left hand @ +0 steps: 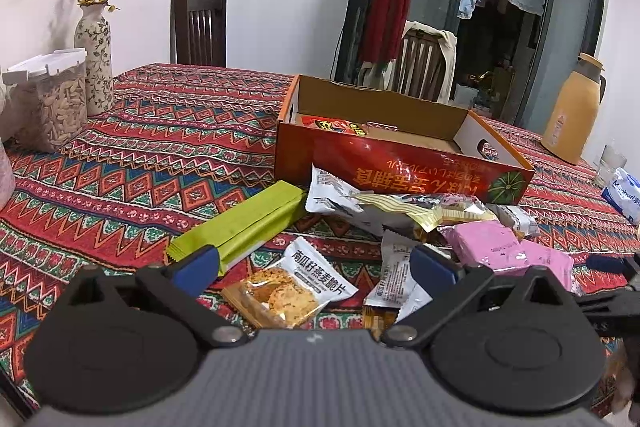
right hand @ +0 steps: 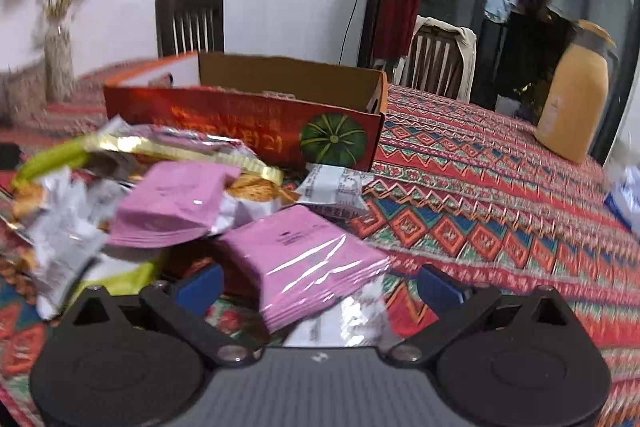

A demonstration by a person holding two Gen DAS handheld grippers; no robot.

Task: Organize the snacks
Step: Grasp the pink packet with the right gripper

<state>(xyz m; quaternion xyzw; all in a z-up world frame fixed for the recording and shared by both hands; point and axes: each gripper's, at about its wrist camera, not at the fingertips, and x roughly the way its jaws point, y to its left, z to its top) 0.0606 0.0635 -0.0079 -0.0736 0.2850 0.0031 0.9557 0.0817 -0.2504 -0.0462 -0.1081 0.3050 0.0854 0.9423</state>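
Note:
A pile of snack packets lies on the patterned tablecloth in front of an orange cardboard box point(left hand: 400, 163). My left gripper point(left hand: 316, 267) is open above a cookie packet point(left hand: 288, 287), with a green packet point(left hand: 240, 223) by its left finger. A red packet point(left hand: 336, 126) lies inside the box. My right gripper point(right hand: 320, 285) is open around a pink packet point(right hand: 308, 251); a second pink packet point(right hand: 172, 203) lies to its left. The box point(right hand: 248, 123) shows behind the pile. The pink packets point(left hand: 504, 247) also show in the left wrist view.
A seed jar point(left hand: 52, 103) and a flower vase point(left hand: 96, 63) stand at the left. A yellow thermos point(left hand: 572, 111) stands at the far right, with a blue-white pack point(left hand: 624, 195) near it. Two chairs stand behind the table. Bare tablecloth point(right hand: 500, 211) lies to the right of the pile.

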